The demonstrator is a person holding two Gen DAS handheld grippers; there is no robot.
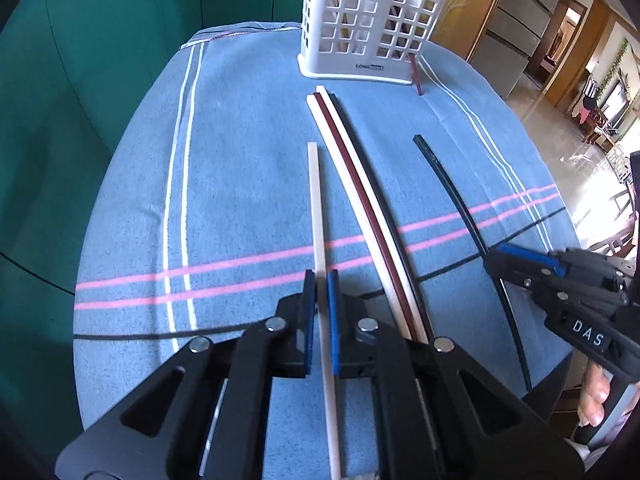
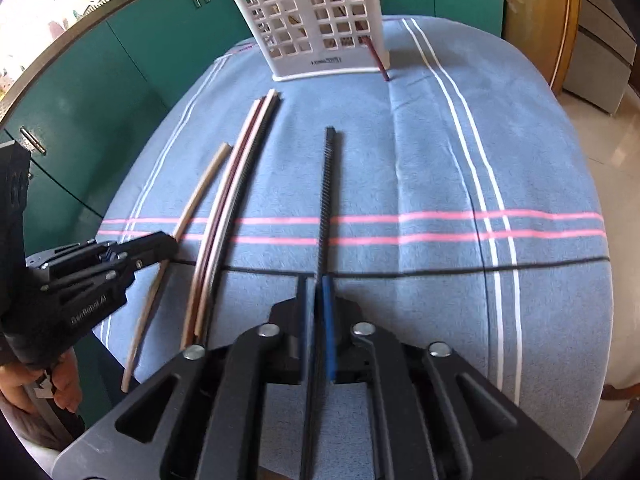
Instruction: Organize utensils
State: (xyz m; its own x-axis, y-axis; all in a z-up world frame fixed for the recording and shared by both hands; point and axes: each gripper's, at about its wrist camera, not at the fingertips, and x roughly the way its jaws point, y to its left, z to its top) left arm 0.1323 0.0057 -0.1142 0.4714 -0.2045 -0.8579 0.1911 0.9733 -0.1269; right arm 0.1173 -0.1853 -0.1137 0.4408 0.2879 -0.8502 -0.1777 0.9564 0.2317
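Chopsticks are the utensils you are sorting; most lie lengthwise on the blue striped cloth.

Left wrist view: your left gripper straddles a cream square-sectioned chopstick at lower centre. Its blue-padded fingers are nearly closed around the stick, though you cannot tell whether they press it yet. To its right lies a touching bundle of cream, maroon and black chopsticks. At upper centre stands the white perforated plastic utensil holder, probably the destination, with a maroon chopstick leaning against its right base. At right, your right gripper meets a black ridged chopstick.

Right wrist view: the right gripper has its fingers closed to a narrow gap with the black ridged chopstick between them, held near its close end, likely so the far end can tip into the holder at top centre. At lower left, the left gripper sits on the cream chopstick, beside the bundle.
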